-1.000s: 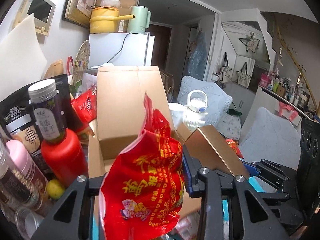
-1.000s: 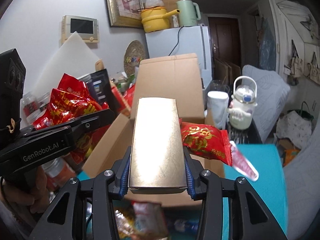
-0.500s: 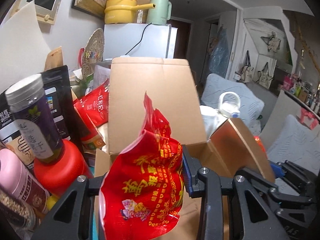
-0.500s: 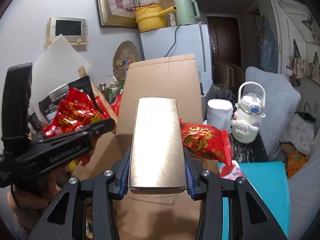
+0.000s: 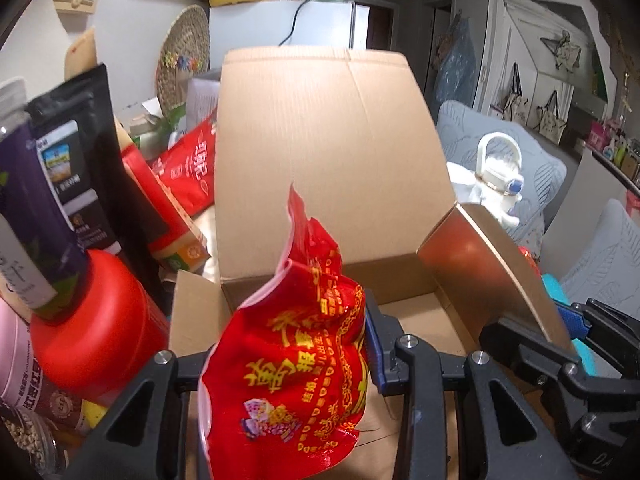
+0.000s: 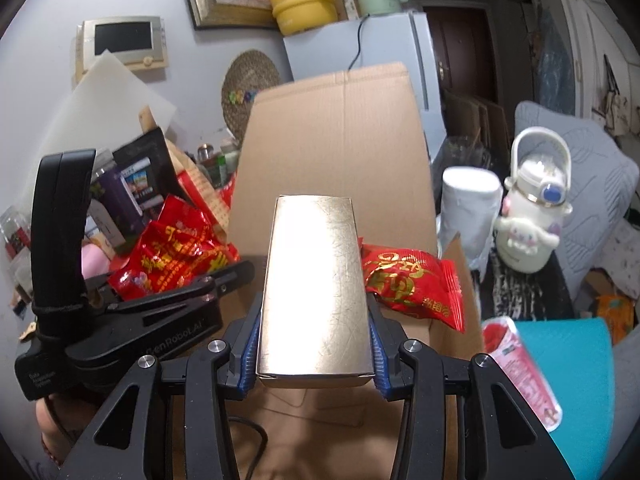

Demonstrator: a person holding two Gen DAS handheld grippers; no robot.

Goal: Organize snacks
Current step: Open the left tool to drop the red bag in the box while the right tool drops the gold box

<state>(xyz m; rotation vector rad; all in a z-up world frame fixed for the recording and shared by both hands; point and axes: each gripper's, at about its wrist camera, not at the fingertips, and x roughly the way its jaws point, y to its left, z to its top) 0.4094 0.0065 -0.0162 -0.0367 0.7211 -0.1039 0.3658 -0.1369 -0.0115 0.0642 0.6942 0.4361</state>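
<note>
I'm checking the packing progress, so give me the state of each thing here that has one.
cardboard box: open, back flap upright.
red snack bag: clamped in the left gripper, above the box.
gold box: closed, clamped in the right gripper, above the box.
second red snack packet: sealed, beside the gold box.
red bottle: standing upright left of the box.

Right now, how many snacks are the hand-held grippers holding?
2. The left hand-held gripper clamps a red bag; the right hand-held gripper clamps a gold box. Both are over the open carton.
</note>
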